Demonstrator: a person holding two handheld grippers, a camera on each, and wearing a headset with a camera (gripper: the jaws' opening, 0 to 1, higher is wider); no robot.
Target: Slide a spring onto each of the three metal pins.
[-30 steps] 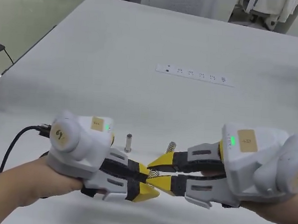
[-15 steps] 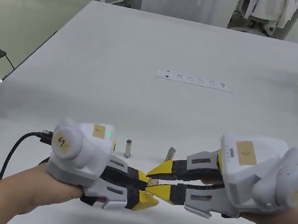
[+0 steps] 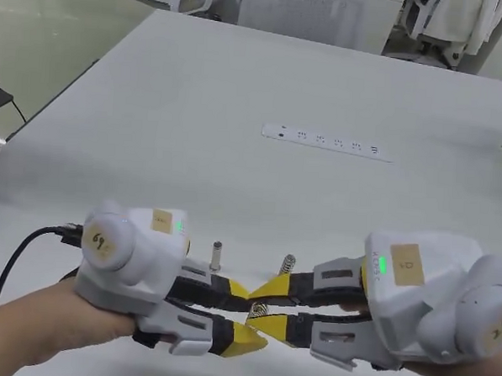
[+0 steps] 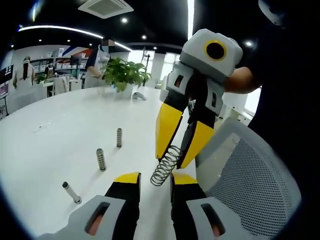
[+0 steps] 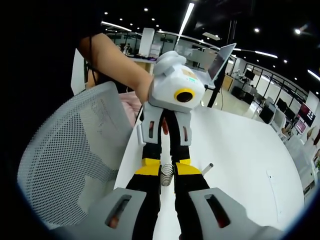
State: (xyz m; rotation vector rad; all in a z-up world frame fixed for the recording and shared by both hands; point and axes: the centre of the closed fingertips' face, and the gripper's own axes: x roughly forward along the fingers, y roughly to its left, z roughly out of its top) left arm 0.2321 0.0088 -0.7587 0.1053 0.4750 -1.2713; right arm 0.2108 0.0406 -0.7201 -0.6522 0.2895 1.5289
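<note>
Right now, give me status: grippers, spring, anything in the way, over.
Right gripper shut on spring; left gripper open around its free end. Two pins sprung, third pin bare. Nothing blocking it.

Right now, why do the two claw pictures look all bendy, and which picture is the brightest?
Left gripper view: a fisheye lens bows the ceiling light strip and the table edge; the spring looks sharp. Right gripper view: same bending, the mesh chair bulges, and the ceiling is dim with glaring lights. Head view: straight lines, even light, soft shadows, the brightest.
</note>
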